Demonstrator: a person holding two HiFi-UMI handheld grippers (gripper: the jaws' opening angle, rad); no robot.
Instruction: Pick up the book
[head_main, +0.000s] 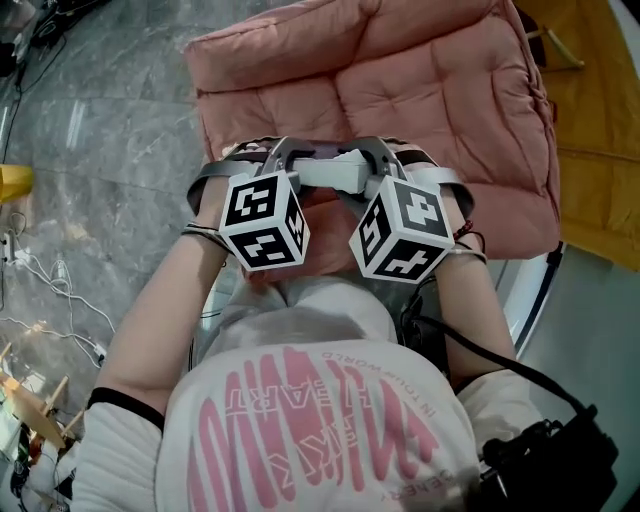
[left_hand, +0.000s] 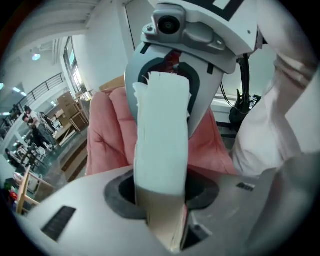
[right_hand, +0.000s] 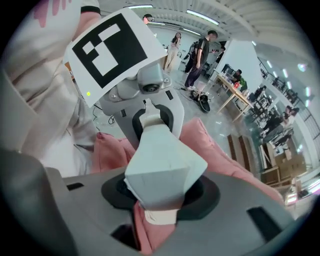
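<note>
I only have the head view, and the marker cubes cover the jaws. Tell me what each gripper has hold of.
Observer: The left gripper has its jaws closed on the book, across the white page edge.
Operator: Now the other one.
Observer: The right gripper clamps the same book at the opposite end, so it spans between them.
Operator: Report anyone nearby.
Observer: Several people stand across the hall, seen in the right gripper view.

Book (left_hand: 162, 135) cover mostly unseen, perhaps
</note>
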